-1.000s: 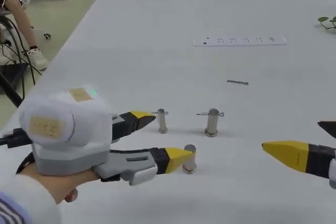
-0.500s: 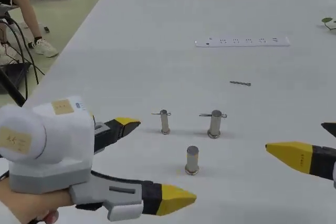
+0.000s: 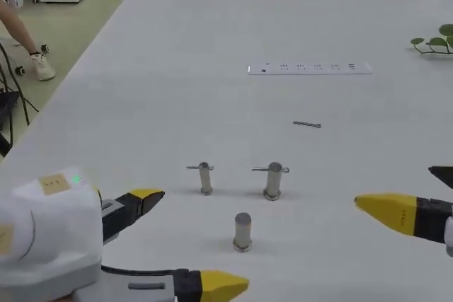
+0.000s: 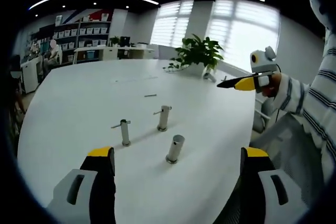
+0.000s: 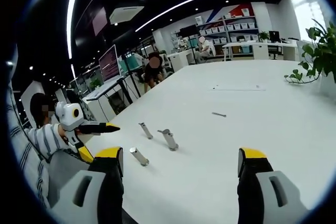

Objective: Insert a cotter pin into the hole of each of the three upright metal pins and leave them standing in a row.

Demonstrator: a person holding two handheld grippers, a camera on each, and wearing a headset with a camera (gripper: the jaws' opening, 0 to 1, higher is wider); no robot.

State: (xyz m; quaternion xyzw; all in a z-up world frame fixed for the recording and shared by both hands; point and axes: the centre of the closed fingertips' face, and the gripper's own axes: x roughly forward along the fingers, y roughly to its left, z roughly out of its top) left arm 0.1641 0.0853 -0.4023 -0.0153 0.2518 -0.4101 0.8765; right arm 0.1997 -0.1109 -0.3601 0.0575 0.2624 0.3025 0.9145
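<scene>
pins (image 3: 272, 181) well inside table (image 3: 177, 68) edges, left gripper (image 3: 202, 239), right gripper (image 3: 394, 186) clear

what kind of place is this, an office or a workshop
Most likely an open-plan office or lab: a long white table, shelves of boxes along the far wall, desks with monitors where people sit, and a potted plant near windows with blinds.

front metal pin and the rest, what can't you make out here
- Front metal pin: its hole, too small in head view.
- Loose cotter pin: its shape, too small in all views.
- Right hand-held gripper: body cut off by head view's right edge.
</scene>
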